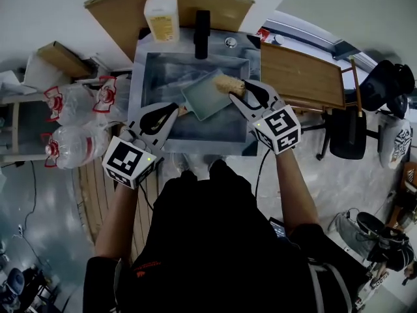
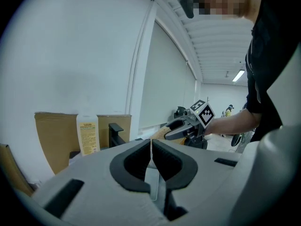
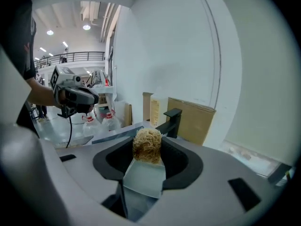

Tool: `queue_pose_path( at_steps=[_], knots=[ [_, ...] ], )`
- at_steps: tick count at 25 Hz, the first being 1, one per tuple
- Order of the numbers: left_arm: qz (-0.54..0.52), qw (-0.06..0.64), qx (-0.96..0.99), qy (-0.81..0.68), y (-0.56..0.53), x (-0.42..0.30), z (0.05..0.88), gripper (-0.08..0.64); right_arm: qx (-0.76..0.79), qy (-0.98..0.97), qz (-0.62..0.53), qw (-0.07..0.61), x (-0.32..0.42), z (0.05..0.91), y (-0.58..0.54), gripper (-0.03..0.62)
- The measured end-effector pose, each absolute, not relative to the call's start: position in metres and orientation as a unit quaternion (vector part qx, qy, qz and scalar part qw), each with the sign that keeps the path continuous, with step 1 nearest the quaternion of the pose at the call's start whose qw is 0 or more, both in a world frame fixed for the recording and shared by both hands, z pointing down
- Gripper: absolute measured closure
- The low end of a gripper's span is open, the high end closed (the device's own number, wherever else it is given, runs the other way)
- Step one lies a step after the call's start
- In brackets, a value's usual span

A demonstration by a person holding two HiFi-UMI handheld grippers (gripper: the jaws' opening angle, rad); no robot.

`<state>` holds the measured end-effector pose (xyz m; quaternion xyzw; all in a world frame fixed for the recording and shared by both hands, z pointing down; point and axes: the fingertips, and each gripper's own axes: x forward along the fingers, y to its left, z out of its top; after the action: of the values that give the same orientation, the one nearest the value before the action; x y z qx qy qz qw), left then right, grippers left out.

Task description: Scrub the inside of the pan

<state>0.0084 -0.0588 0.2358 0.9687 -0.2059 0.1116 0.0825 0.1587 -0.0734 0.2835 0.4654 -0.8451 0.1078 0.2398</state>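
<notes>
Pan (image 1: 207, 96), square and pale green, sits tilted over the sink (image 1: 138, 77), inside facing up. L claw (image 1: 174, 109) is clamped on its near-left side, jaws nearly together w/ only a thin edge between them. R claw (image 1: 238, 91) pinches a tan fibrous scrubber (image 1: 229, 83) at the pan's far-right corner. Soap bottle (image 1: 161, 17) & black faucet (image 1: 202, 34) stand behind the sink.

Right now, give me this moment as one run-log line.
left gripper: shut on pan | right gripper: shut on scrubber | scrubber: at pan's far right corner | pan: over sink
</notes>
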Motion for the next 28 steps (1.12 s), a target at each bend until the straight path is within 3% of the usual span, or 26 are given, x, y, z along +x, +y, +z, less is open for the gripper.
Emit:
queue_pose_path(
  at_steps=[14, 28],
  knots=[
    [0.104, 0.07, 0.973, -0.194, -0.051, 0.002, 0.222, 0.534, 0.506, -0.839, 0.125, 0.159, 0.162, 0.248, -0.05, 0.413],
    [0.102, 0.081, 0.969, -0.208, -0.055, 0.01, 0.224, 0.534, 0.485, -0.854, 0.137, 0.127, 0.156, 0.239, -0.045, 0.413]
  ],
)
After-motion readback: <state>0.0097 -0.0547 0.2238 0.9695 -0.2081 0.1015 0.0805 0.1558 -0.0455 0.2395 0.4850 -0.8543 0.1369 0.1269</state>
